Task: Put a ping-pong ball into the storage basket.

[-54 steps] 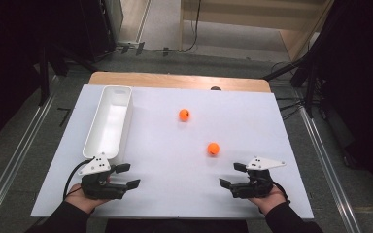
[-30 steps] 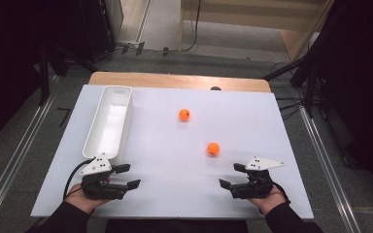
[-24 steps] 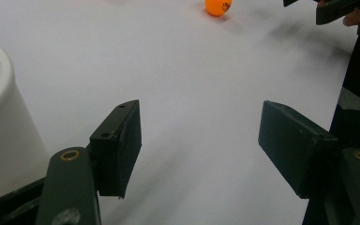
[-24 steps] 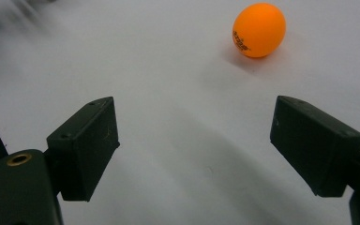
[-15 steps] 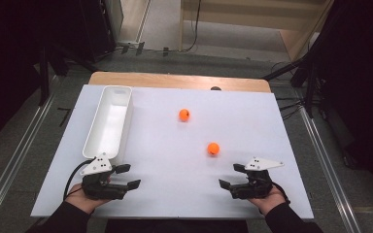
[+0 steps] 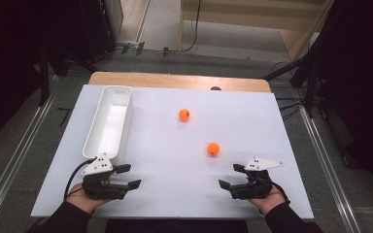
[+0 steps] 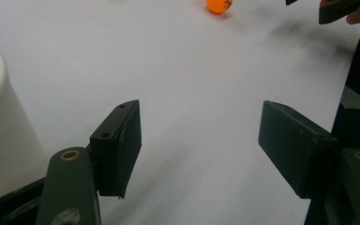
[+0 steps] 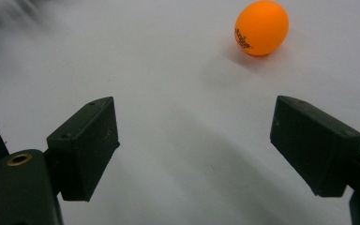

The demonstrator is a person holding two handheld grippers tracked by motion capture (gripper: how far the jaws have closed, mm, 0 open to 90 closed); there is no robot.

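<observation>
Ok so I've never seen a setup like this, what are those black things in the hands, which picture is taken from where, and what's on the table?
A person sits at a white table and holds a handheld two-jaw gripper in each hand, a kind of pincer for picking things up. The high view looks down from above: the left gripper is at bottom left, the right gripper at bottom right. The other two pictures come from small cameras riding on each gripper, looking out between its two black jaws. Both grippers are open and hold nothing. On the table lie two orange balls, the nearer ball ahead of the right gripper and the farther ball beyond it. A long white tray stands at the left, near the left gripper.
</observation>
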